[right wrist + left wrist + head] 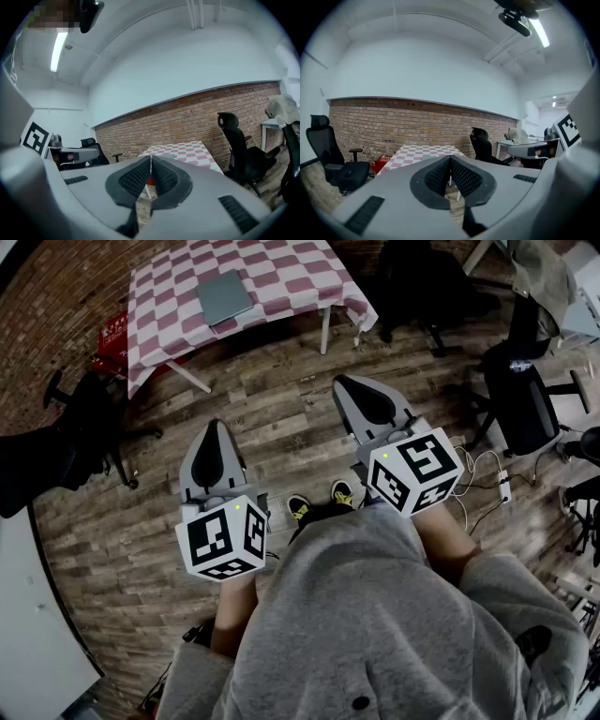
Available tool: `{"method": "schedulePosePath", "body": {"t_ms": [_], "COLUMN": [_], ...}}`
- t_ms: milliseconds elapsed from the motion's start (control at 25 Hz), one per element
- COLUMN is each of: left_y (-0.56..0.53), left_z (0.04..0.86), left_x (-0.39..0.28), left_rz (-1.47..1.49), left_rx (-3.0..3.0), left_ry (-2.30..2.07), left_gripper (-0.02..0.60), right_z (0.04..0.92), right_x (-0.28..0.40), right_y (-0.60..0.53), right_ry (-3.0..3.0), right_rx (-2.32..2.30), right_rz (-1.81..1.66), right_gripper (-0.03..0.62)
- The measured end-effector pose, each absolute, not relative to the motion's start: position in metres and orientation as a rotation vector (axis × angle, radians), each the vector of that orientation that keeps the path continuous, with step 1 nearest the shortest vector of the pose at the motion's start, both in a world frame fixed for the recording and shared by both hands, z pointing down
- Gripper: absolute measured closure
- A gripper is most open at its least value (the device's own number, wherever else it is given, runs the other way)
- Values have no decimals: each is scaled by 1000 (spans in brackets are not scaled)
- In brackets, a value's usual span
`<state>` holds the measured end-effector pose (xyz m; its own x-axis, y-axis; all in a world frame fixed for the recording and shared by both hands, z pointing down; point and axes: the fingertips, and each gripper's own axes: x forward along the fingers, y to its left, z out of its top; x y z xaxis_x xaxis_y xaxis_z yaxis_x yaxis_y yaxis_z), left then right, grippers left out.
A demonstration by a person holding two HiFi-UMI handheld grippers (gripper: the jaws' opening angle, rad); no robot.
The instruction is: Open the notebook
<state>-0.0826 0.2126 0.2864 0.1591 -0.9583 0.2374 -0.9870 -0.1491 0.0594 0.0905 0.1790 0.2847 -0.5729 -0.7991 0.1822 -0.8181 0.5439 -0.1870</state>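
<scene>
A grey notebook [224, 296] lies closed on a table with a pink-and-white checked cloth [281, 277], far ahead of me in the head view. My left gripper [213, 430] is held over the wooden floor, well short of the table, its jaws shut on nothing. My right gripper [349, 386] is beside it, a little further forward, also shut and empty. In the left gripper view the left gripper [450, 159] points toward the checked table [423, 152]. The right gripper [150, 158] in its own view faces the same table [185, 152].
Black office chairs stand left [75, 432] and right [520, 404] of the path, another behind the table [412, 287]. A red box [114, 336] sits by the table's left end. Cables and a power strip [503, 486] lie on the floor at right. A brick wall [412, 124] runs behind.
</scene>
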Motion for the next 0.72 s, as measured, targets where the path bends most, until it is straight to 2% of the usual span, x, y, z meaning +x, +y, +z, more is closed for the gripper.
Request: {"method": "schedulePosePath", "body": {"t_ms": [720], "left_y": [221], "left_z": [288], "left_x": [-125], "left_rz": [222], "left_rx": [2257], "left_ry": [-1868], "left_gripper": [572], "right_z": [290], "right_x": [43], "right_y": [193], "right_ry": [-2666], "right_rx": [1426], "right_rz": [438], "right_gripper": [568]}}
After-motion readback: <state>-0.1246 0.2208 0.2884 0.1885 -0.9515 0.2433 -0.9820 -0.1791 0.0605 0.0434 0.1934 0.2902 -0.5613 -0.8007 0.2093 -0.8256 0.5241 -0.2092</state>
